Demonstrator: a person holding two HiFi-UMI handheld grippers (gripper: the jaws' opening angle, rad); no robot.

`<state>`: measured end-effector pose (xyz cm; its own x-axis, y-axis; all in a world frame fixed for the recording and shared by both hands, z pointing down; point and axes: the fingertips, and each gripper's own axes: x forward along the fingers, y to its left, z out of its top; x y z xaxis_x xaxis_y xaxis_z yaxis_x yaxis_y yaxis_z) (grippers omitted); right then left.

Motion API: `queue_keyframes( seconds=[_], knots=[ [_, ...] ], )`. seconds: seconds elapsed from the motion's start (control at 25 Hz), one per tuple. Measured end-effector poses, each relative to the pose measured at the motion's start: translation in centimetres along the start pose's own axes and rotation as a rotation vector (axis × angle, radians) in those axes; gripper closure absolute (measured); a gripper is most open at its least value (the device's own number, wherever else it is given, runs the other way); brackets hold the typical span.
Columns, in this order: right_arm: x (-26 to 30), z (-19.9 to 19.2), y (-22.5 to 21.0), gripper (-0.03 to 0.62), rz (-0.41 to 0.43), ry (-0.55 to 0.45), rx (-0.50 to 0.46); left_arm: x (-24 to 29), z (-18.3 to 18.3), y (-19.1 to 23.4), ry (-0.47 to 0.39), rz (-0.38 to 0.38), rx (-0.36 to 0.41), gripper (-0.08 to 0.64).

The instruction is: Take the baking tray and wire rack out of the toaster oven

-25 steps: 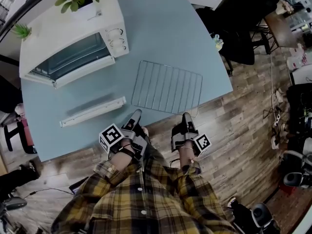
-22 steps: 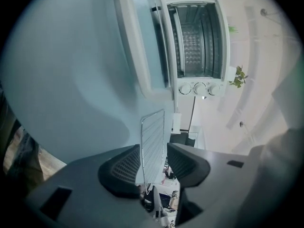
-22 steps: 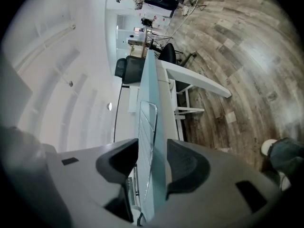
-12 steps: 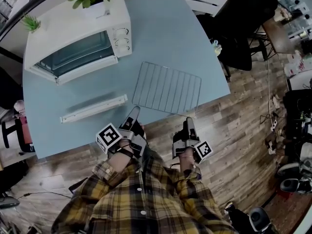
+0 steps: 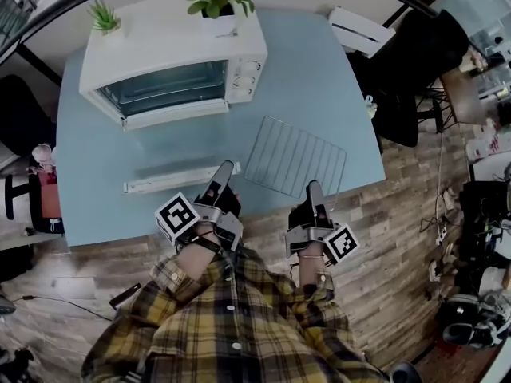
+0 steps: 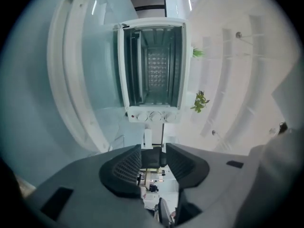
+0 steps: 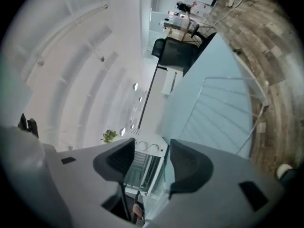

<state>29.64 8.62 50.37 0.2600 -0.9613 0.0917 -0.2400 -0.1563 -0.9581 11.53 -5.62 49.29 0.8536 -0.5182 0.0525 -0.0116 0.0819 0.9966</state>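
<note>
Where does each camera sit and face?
Head view: on the head, steeply down at the table; sleeves, left gripper, right gripper show.
Left gripper view: on it, facing the toaster oven; empty open jaws, just narrowed.
Right gripper view: on it, facing wire rack and oven; empty jaws, just opening.
All share the oven.

Thin metal wire rack [image 5: 295, 156], glossy white toaster oven [image 5: 160, 42], matt blue table [image 5: 319, 70], wood-plank floor [image 5: 391, 246]

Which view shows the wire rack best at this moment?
The head view: the wire rack lies flat on the table, nearly all of it in sight. The right gripper view catches it only warped, at its right side; the left gripper view faces the toaster oven instead.
</note>
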Motion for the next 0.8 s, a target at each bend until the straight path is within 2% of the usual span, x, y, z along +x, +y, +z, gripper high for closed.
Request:
queue_keyframes(
  seconds=[0.16, 0.36, 0.64, 0.8],
  knots=[
    [5.4, -3.8, 4.0, 0.370, 0.073, 0.063, 0.029, -1.0, 5.7, -1.9, -0.076, -0.017, 0.006, 0.407],
    [12.8, -9.4, 7.6, 0.370, 0.123, 0.164, 0.082, -2.3, 13.6, -3.3, -0.195, -0.033, 0.030, 0.405],
    [20.6, -16.4, 10.0, 0.370, 0.120, 0.259, 0.139, -2.8, 22.4, -4.1, -0.298, -0.077, 0.028, 0.399],
    [24.0, -19.7, 9.4, 0.370, 0.092, 0.293, 0.131, -2.6, 25.7, -2.1, -0.308, -0.024, 0.042, 0.396]
  ],
)
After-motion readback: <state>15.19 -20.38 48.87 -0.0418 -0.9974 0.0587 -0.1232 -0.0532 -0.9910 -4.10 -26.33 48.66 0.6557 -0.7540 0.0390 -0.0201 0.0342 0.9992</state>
